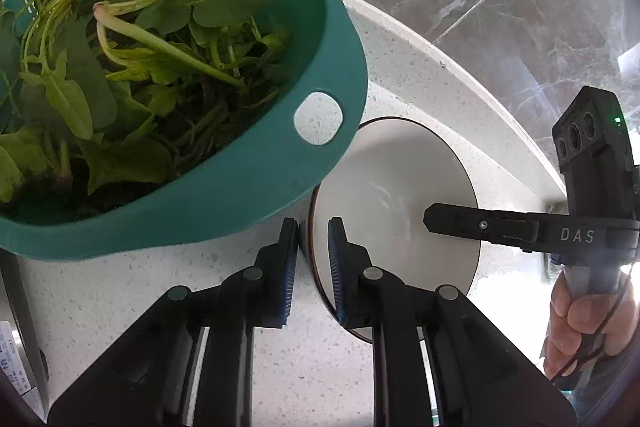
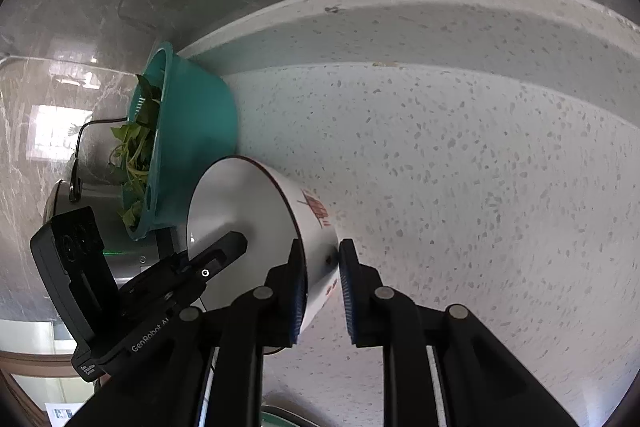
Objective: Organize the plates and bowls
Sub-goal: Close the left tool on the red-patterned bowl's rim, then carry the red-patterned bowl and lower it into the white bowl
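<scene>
Bowl (image 1: pixel 384 195), white with a dark rim, standing on the speckled counter (image 1: pixel 420 99) just beside a teal colander (image 1: pixel 248 203) of leafy greens (image 1: pixel 120 67), near the counter's raised back edge. Mouth faces upward; no long axis can be told, the form being round. Left gripper (image 1: pixel 314 267) is clamped on the bowl's wall, one finger inside and one outside; right gripper (image 2: pixel 322 297) is likewise clamped on the wall at the opposite side. Red writing (image 2: pixel 316 209) on the bowl's outside is unreadable. Gripper markings read "DAS" and "GenRobot AI".
</scene>
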The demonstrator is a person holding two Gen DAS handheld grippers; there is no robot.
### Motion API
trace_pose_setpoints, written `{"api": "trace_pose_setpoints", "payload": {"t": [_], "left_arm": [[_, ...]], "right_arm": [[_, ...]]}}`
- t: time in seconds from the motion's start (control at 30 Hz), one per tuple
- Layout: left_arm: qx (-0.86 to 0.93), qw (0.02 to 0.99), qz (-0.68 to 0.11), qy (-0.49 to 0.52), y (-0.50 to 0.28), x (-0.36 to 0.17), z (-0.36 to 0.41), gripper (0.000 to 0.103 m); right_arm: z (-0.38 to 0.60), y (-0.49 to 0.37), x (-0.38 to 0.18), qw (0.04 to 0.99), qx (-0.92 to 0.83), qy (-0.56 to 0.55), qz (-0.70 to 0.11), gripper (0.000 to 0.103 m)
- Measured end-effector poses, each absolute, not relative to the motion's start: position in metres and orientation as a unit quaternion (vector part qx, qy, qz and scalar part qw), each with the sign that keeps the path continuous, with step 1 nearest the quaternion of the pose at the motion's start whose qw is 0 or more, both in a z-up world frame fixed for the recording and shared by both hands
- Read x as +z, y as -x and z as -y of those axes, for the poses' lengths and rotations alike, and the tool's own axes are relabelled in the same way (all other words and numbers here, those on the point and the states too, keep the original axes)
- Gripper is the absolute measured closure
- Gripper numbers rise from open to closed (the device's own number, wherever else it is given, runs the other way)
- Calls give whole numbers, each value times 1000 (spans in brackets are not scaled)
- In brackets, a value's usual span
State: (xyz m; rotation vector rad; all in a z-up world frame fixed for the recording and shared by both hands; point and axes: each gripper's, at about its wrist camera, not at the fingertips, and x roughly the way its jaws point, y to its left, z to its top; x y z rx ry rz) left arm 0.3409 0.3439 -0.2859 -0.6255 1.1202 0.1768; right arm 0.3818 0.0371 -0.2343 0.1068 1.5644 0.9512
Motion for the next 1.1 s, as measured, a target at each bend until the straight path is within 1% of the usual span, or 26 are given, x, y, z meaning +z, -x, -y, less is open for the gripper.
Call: {"api": "trace_pose_setpoints", "payload": {"t": [0.27, 0.4, 0.57, 0.73, 0.77, 0.83, 1.1], "left_arm": [[75, 794, -531, 288, -359, -276, -322, 91], [59, 798, -528, 283, -363, -259, -299, 91], [23, 807, -523, 273, -366, -228, -253, 91], [-31, 812, -522, 257, -358, -200, -184, 91], [-40, 813, -523, 254, -341, -198, -178, 91], [-65, 812, -528, 240, -337, -191, -141, 91], [-150, 794, -559, 186, -297, -185, -2, 91]], "right_arm": [[-18, -377, -228, 619, 397, -52, -676, 85], [2, -372, -212, 628, 393, -62, -669, 84], [55, -353, -181, 649, 389, -79, -649, 84], [132, -322, -151, 672, 374, -105, -630, 83], [146, -316, -147, 675, 371, -111, -628, 83], [183, -300, -140, 684, 360, -123, -622, 82], [313, -244, -142, 710, 298, -163, -617, 82]]}}
